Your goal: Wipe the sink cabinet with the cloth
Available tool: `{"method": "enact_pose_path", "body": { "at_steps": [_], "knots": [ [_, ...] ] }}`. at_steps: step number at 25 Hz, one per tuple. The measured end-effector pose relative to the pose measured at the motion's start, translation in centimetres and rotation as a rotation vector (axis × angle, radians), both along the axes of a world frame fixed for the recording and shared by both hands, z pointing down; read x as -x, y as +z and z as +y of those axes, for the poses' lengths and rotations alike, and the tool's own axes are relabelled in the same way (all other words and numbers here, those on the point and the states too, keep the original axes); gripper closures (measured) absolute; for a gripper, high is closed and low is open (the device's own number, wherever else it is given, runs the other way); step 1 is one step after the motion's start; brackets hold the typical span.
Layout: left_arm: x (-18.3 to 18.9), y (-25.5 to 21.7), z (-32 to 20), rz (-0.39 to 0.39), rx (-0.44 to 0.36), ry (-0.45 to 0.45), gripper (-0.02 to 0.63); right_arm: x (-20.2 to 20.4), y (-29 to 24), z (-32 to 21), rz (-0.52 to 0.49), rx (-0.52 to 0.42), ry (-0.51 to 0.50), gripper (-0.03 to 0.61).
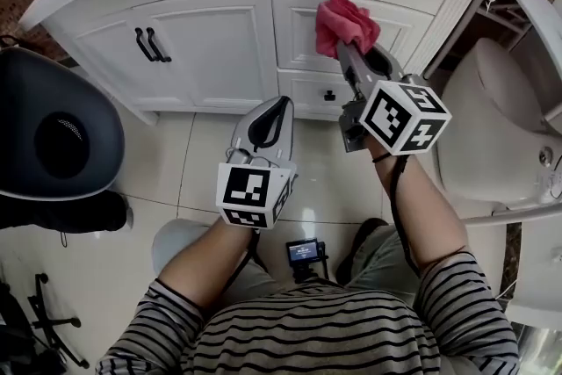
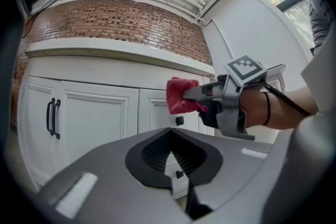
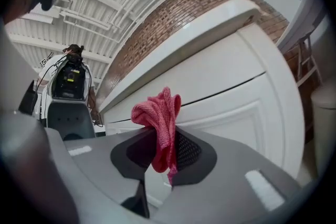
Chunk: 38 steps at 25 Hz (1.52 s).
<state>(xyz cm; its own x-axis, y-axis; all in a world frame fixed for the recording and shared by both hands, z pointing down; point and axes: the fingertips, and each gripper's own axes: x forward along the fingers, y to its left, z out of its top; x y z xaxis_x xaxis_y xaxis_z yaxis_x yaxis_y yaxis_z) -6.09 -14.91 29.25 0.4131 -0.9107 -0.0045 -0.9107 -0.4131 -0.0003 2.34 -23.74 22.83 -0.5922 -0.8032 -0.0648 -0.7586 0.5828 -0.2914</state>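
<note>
Here the right tongs [image 1: 346,51] clamp the cloth [image 1: 344,22], which hides part of the sink cabinet [image 1: 211,39]; left tongs [image 1: 283,103] closed, empty.

The cabinet [image 1: 202,57] is standing ahead of the person, its two doors lying left and its drawers right. The cloth [image 1: 345,22], sitting between the jaws of the right gripper [image 1: 344,50], is resting against the cabinet's upper drawer [image 1: 299,35]. The left gripper [image 1: 281,104], jaws together, is hanging before the cabinet's lower drawer, apart from it and left of the knob [image 1: 329,96]. A toilet [image 1: 487,127] is standing right of the cabinet, and a chair [image 1: 57,132] is sitting at its left front.
</note>
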Motion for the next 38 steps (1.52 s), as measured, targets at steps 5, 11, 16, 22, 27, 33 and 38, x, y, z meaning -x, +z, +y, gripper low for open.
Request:
{"method": "enact_pose_path", "body": {
  "at_steps": [5, 11, 16, 22, 27, 33, 38],
  "knots": [
    [1.2, -0.3, -0.3, -0.011, -0.014, -0.028, 0.623, 7.7, 1.8, -2.4, 0.093, -0.032, -0.103, 0.506],
    [1.9, -0.2, -0.8, -0.019, -0.022, -0.026, 0.623, 5.3, 3.1, -4.6, 0.205, -0.096, 0.017, 0.505],
    [1.2, 0.7, -0.9, -0.033, -0.01, -0.004, 0.623, -0.7, 3.3, -4.9, 0.146, -0.064, 0.105, 0.503],
    [0.0, 1.4, -1.0, -0.052, 0.006, 0.011, 0.623, -8.3, 2.8, -4.5, 0.031, -0.043, 0.224, 0.505],
    [-0.3, 1.4, -0.6, -0.052, 0.006, 0.015, 0.623, -15.3, 4.5, -3.9, 0.029, 0.0, 0.341, 0.505],
    [-0.1, -0.3, 0.2, -0.009, -0.022, 0.02, 0.623, -14.1, 4.2, -0.1, -0.024, 0.0, 0.29, 0.508],
    [0.3, -1.3, 0.6, 0.019, -0.043, 0.017, 0.623, -0.9, 6.6, 1.6, -0.012, 0.015, -0.082, 0.508]
  ]
}}
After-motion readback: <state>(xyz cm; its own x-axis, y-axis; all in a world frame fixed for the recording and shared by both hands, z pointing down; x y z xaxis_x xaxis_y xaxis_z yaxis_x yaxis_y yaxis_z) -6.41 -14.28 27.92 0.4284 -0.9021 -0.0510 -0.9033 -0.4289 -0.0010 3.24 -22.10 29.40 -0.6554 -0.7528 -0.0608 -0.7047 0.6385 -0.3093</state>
